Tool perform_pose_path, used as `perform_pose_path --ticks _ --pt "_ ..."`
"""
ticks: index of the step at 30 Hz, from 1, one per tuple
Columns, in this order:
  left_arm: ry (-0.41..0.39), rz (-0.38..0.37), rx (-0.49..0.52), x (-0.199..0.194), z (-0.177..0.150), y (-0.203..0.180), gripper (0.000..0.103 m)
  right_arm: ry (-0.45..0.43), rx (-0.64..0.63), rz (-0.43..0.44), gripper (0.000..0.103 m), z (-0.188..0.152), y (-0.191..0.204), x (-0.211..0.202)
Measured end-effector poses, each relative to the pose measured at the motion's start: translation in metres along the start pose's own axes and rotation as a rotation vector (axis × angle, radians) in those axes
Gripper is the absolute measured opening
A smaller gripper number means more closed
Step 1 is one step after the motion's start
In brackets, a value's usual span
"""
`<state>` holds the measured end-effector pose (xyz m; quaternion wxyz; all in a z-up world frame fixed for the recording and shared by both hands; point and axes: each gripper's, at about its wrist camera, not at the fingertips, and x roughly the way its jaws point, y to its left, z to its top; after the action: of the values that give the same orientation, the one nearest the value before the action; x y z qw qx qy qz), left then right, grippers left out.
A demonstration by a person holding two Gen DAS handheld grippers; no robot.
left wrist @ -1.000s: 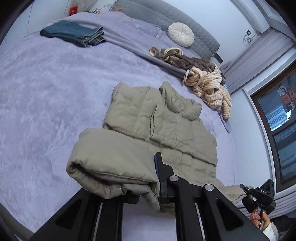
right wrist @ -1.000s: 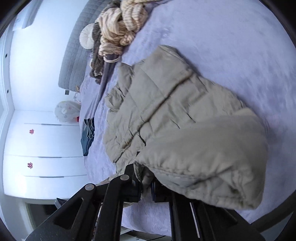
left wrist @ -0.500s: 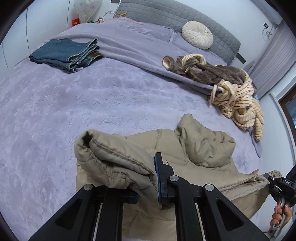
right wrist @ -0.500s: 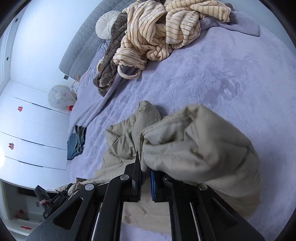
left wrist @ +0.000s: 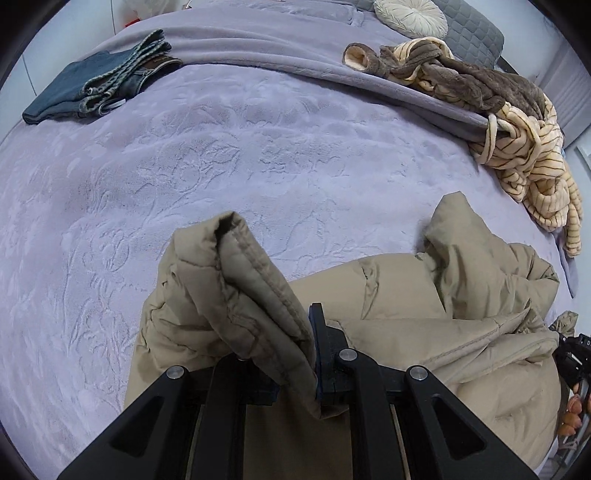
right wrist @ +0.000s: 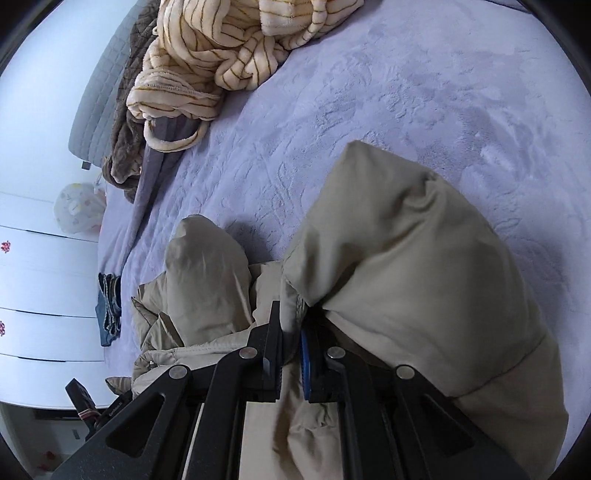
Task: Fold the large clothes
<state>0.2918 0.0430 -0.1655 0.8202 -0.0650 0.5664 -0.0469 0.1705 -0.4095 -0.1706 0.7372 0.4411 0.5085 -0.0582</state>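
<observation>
A beige padded jacket [left wrist: 424, 295] lies bunched at the near edge of the lilac bed. My left gripper [left wrist: 295, 354] is shut on a thick fold of the jacket's edge, which stands up in front of the camera. My right gripper [right wrist: 291, 332] is shut on another bunched part of the same jacket [right wrist: 413, 258], which bulges over its right finger. The right gripper also shows at the far right of the left wrist view [left wrist: 574, 354], with the holding hand below it.
Folded blue jeans [left wrist: 96, 85] lie at the far left of the bed [left wrist: 258, 147]. A brown plush garment [left wrist: 461, 81] and a cream striped one [left wrist: 535, 173] are heaped at the far right. A round pillow [left wrist: 410, 16] leans on the grey headboard. White drawers [right wrist: 37, 295] stand beside the bed.
Both grippers have drawn the jacket back toward the bed's near edge. It lay spread flat a second ago and is now bunched close to the cameras.
</observation>
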Motion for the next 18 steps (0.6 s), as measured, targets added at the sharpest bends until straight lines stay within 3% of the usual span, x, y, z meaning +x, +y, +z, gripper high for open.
perform_pose_path --ticks 3,4,5,7,9,11,12,14,16,18 --pt "-0.024 -0.001 0.038 -0.012 -0.002 -0.001 0.029 0.015 -0.008 0.006 0.021 0.002 0.003 -0.005" --pt "-0.033 -0.003 0.044 -0.017 -0.004 -0.001 0.04 0.015 -0.012 0.017 0.044 0.001 0.004 -0.01" --pt "-0.05 0.002 0.049 -0.023 -0.005 -0.001 0.062 0.01 -0.017 0.035 0.069 0.002 0.007 -0.013" --pt "-0.113 0.052 0.064 -0.039 -0.008 -0.002 0.091 -0.008 -0.038 0.052 0.075 -0.001 0.015 -0.025" --pt "-0.155 0.079 0.095 -0.051 -0.009 -0.005 0.09 -0.005 -0.075 0.059 0.073 -0.005 0.023 -0.033" --pt "-0.169 0.075 0.098 -0.061 -0.009 -0.008 0.09 0.003 -0.117 0.062 0.042 -0.013 0.033 -0.036" --pt "-0.174 0.046 0.099 -0.064 -0.009 -0.01 0.088 0.023 -0.143 0.059 0.018 -0.019 0.038 -0.034" --pt "-0.152 -0.053 0.115 -0.066 -0.012 -0.021 0.054 0.06 -0.197 0.082 0.013 -0.034 0.049 -0.027" --pt "-0.097 -0.158 0.13 -0.06 -0.019 -0.039 0.039 0.096 -0.298 0.067 0.012 -0.051 0.066 -0.012" --pt "-0.079 -0.178 0.217 -0.047 -0.032 -0.067 0.039 0.112 -0.405 0.011 0.012 -0.066 0.082 0.009"
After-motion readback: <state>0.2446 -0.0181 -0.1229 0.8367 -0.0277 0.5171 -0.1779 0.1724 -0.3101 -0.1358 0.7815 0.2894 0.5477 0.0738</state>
